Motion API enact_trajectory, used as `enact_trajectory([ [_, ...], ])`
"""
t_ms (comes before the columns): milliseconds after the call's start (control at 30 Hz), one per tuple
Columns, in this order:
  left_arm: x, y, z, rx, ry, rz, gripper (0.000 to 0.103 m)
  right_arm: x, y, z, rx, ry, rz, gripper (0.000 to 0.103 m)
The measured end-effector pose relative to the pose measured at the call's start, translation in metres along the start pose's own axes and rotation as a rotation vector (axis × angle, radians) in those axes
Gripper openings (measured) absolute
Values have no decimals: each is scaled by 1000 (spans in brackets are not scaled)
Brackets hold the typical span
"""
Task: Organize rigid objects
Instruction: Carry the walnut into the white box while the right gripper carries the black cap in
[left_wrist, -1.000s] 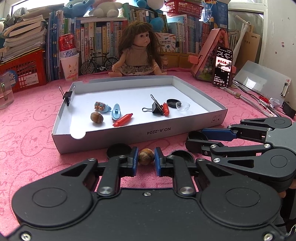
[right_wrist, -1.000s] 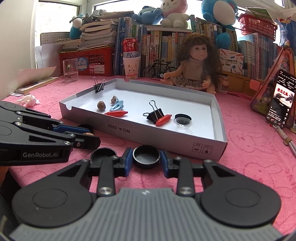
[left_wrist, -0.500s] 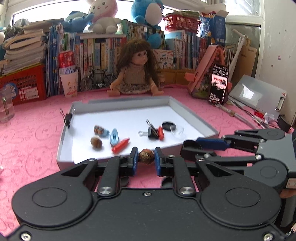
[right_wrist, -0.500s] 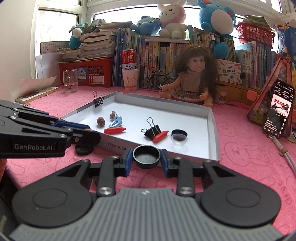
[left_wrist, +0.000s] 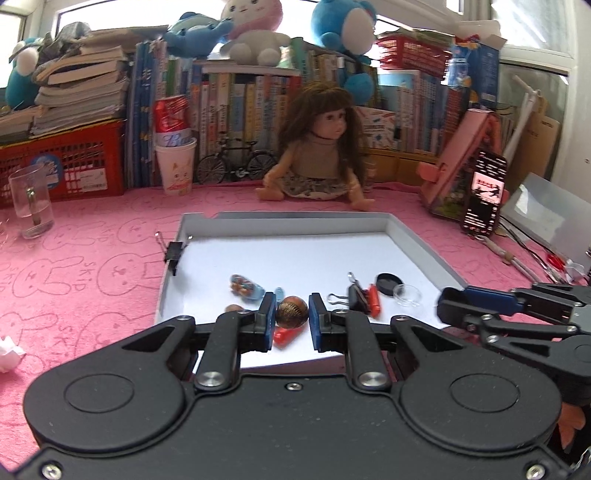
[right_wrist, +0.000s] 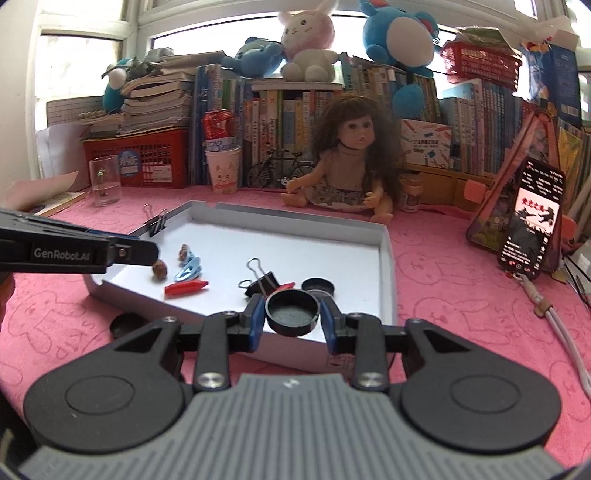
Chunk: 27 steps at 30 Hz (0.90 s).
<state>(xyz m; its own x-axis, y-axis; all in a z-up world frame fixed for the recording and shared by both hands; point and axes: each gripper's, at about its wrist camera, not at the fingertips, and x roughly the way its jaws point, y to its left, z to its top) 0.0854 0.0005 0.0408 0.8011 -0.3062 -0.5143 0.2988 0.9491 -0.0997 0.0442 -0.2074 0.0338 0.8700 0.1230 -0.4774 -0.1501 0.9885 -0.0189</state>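
My left gripper (left_wrist: 292, 317) is shut on a small brown striped ball (left_wrist: 291, 312) and holds it above the front edge of the white shallow box (left_wrist: 280, 218). My right gripper (right_wrist: 291, 319) is shut on a black round cap (right_wrist: 291, 312), held above the box's (right_wrist: 388, 258) front right part. Inside the box lie a red crayon (right_wrist: 186, 287), a black binder clip (right_wrist: 263, 281), a blue clip (right_wrist: 188, 268), another black cap (right_wrist: 317, 285) and a brown nut (right_wrist: 159, 268). The left gripper shows in the right wrist view (right_wrist: 155, 254).
A black cap (right_wrist: 123, 325) lies on the pink cloth in front of the box. A binder clip (left_wrist: 173, 252) is clamped on the box's left wall. A doll (left_wrist: 317, 155), a phone (right_wrist: 530, 221), a glass (left_wrist: 31, 201) and books stand behind.
Both grippers have lifted off the cloth and moved forward over the box's front edge, each still holding its object.
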Motion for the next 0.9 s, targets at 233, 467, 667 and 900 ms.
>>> enact_trajectory([
  [233, 11, 12, 1, -24, 35, 18, 18, 12, -10, 3, 35, 49, -42, 38],
  [467, 24, 19, 1, -52, 75, 26, 18, 23, -13, 7, 56, 94, -47, 38],
  [667, 31, 23, 1, -64, 83, 41, 18, 31, -16, 7, 78, 117, -73, 38],
  [900, 38, 30, 0, -81, 104, 59, 18, 41, -19, 9, 79, 148, -113, 38],
])
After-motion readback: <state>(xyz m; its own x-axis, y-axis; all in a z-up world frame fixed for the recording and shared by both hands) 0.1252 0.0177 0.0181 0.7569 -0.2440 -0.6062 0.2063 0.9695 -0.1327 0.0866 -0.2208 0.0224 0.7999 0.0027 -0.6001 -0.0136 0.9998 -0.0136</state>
